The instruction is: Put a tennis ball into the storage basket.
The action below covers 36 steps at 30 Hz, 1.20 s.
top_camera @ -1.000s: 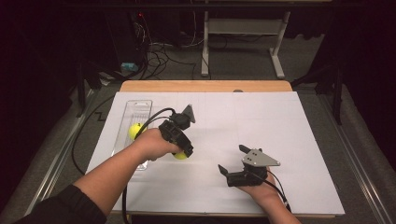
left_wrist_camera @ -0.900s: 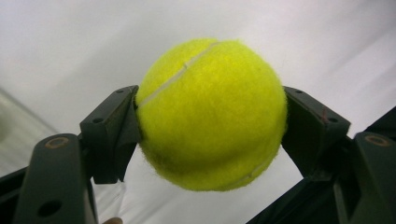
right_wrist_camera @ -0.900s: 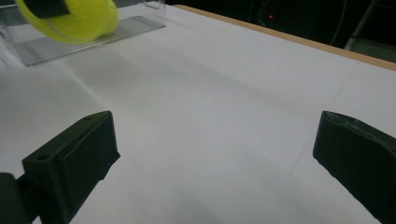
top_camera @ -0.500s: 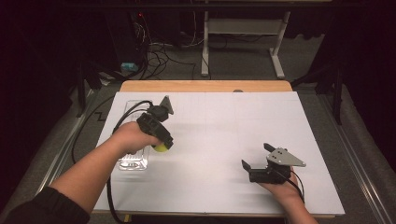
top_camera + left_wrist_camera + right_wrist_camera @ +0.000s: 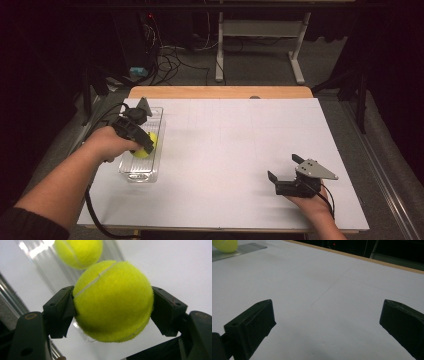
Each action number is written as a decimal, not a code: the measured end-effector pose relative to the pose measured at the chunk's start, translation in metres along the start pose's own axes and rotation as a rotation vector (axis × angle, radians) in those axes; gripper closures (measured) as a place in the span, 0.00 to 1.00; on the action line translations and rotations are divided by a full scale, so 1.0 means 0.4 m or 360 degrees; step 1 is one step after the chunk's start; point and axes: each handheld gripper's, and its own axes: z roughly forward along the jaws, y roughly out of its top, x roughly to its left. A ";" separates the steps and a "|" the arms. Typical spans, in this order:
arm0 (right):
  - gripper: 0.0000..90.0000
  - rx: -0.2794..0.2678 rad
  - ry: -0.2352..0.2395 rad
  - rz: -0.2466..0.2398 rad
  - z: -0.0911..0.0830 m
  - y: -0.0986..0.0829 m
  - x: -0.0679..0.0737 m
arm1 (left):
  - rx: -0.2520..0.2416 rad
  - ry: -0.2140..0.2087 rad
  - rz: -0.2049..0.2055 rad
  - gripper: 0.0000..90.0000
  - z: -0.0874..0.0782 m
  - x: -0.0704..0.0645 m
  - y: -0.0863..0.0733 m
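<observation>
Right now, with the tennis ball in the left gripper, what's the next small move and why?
Probably lower the left gripper a little, then open. Its fingers clamp the tennis ball over the clear tray, where a second ball already lies farther along, so the near end looks free.

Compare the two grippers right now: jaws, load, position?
The left gripper is shut on a yellow tennis ball; the right gripper stands wide open with nothing between its jaws. In the high view, the left gripper is over the clear tray at the table's left side, while the right gripper is near the front right, over bare white table. Both have black jaws and are hand-held.
</observation>
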 end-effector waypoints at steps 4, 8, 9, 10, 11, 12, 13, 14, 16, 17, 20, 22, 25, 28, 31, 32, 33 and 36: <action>0.00 0.0003 0.0002 0.0002 -0.001 0.001 0.002 | 0.0009 0.0025 -0.0031 0.30 0.008 0.016 -0.014; 0.00 0.0005 0.0003 0.0005 -0.001 0.001 0.002 | 0.0030 0.0015 -0.0031 0.30 0.029 0.015 -0.016; 0.00 0.0004 0.0005 0.0006 0.000 0.001 0.002 | 0.0036 0.0014 -0.0030 0.30 0.035 0.014 -0.016; 0.00 0.0005 0.0005 0.0004 0.000 0.000 0.002 | 0.0046 0.0005 -0.0030 0.30 0.041 0.015 -0.015; 0.00 0.0008 0.0011 0.0005 0.001 0.000 0.003 | 0.0045 0.0008 -0.0034 0.30 0.048 0.015 -0.015; 0.00 0.0013 0.0009 -0.0001 0.002 0.000 0.003 | 0.0052 0.0008 -0.0036 0.30 0.053 0.017 -0.015; 0.00 0.0015 0.0011 -0.0001 0.002 0.000 0.004 | 0.0054 0.0002 -0.0036 0.30 0.058 0.018 -0.015; 0.00 0.0016 0.0011 -0.0004 0.003 -0.001 0.004 | 0.0051 -0.0006 -0.0040 0.30 0.063 0.019 -0.016; 0.00 0.0018 0.0013 -0.0006 0.003 -0.001 0.006 | 0.0058 -0.0019 -0.0040 0.30 0.074 0.019 -0.016; 0.00 0.0019 0.0014 -0.0003 0.003 -0.001 0.006 | 0.0064 -0.0020 -0.0040 0.30 0.080 0.019 -0.016; 0.00 0.0020 0.0014 0.0000 0.004 -0.001 0.007 | 0.0074 -0.0019 -0.0045 0.29 0.093 0.022 -0.016; 0.00 0.0021 0.0016 0.0002 0.004 -0.002 0.007 | 0.0074 -0.0024 -0.0048 0.29 0.098 0.022 -0.016; 0.00 0.0018 0.0016 0.0004 0.004 -0.002 0.006 | 0.0069 -0.0024 -0.0049 0.29 0.100 0.022 -0.016; 0.00 0.0020 0.0016 0.0016 0.003 -0.002 0.006 | 0.0054 -0.0035 -0.0042 0.28 0.096 0.022 -0.016; 0.00 0.0012 0.0016 0.0009 0.002 -0.001 0.005 | 0.0030 -0.0060 -0.0012 0.11 0.085 0.017 -0.017; 0.00 0.0010 0.0015 0.0009 0.002 -0.001 0.005 | 0.0022 -0.0057 0.0000 0.06 0.082 0.014 -0.017; 0.00 0.0005 0.0018 0.0010 0.002 -0.001 0.005 | 0.0016 -0.0064 0.0004 0.03 0.078 0.012 -0.016; 0.00 0.0008 0.0018 0.0018 0.001 0.000 0.006 | -0.0019 -0.0061 0.0005 0.01 0.067 0.006 -0.013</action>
